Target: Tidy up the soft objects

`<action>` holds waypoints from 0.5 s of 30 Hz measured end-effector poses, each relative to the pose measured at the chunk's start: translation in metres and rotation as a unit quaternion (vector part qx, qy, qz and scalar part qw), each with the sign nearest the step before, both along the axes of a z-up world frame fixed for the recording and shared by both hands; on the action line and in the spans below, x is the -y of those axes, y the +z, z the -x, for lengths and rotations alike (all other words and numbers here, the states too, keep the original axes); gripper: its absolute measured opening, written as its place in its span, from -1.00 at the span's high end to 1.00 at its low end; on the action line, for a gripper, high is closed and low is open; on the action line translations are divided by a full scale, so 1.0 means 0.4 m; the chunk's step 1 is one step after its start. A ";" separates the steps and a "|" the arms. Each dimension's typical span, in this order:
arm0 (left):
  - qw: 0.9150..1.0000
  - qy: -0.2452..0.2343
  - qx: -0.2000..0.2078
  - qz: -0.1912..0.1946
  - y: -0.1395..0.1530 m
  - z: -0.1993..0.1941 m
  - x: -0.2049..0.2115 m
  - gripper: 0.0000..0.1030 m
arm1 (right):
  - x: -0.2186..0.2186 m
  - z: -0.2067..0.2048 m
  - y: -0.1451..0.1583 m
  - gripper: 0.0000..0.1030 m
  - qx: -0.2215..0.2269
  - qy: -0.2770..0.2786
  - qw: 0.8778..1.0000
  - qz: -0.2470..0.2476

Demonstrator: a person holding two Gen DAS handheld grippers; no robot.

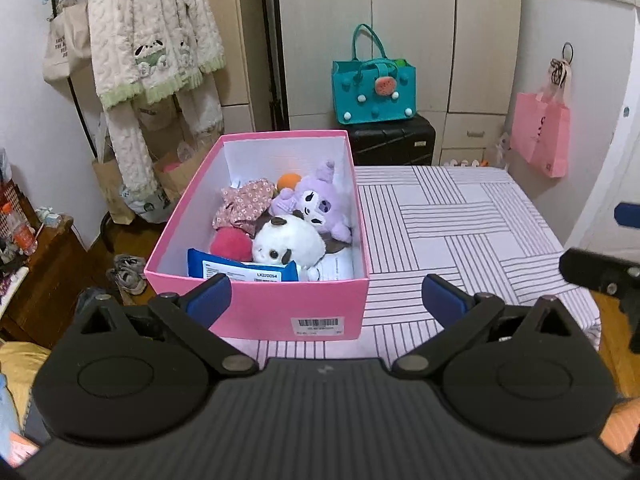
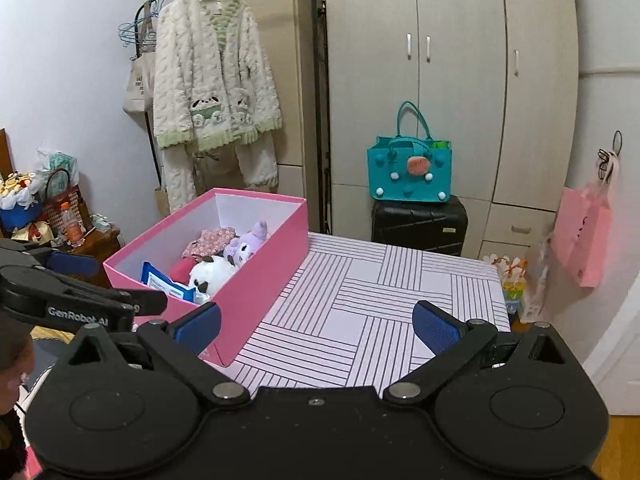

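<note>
The pink box (image 1: 256,304) of plush toys (image 1: 294,242) sits on the tabletop (image 1: 460,224), just beyond the left gripper (image 1: 326,300). Left gripper and right gripper (image 2: 316,326) both stand spread wide, empty.

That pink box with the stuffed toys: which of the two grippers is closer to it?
The left. The left gripper sits right at the near end of the pink box, fingers open and empty. The right gripper is off to the box's side, over the striped tablecloth, also open.
</note>
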State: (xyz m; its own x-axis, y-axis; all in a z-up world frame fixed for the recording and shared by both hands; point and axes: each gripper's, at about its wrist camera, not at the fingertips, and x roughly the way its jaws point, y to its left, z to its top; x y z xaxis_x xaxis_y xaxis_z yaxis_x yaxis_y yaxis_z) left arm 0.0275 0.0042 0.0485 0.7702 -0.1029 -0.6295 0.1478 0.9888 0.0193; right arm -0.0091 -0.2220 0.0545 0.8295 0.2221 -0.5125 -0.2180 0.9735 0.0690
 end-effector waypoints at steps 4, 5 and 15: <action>1.000 -0.006 -0.004 0.009 -0.009 -0.003 -0.001 -1.00 | 0.001 0.004 -0.009 -1.00 0.004 -0.014 1.000 -0.003; 1.000 -0.007 -0.004 0.008 -0.012 -0.003 -0.002 -1.00 | 0.003 0.006 -0.010 -1.00 0.006 -0.019 1.000 -0.004; 0.999 -0.033 0.021 0.023 -0.038 0.001 -0.012 -1.00 | -0.006 0.015 -0.028 -1.00 0.006 -0.045 0.999 0.008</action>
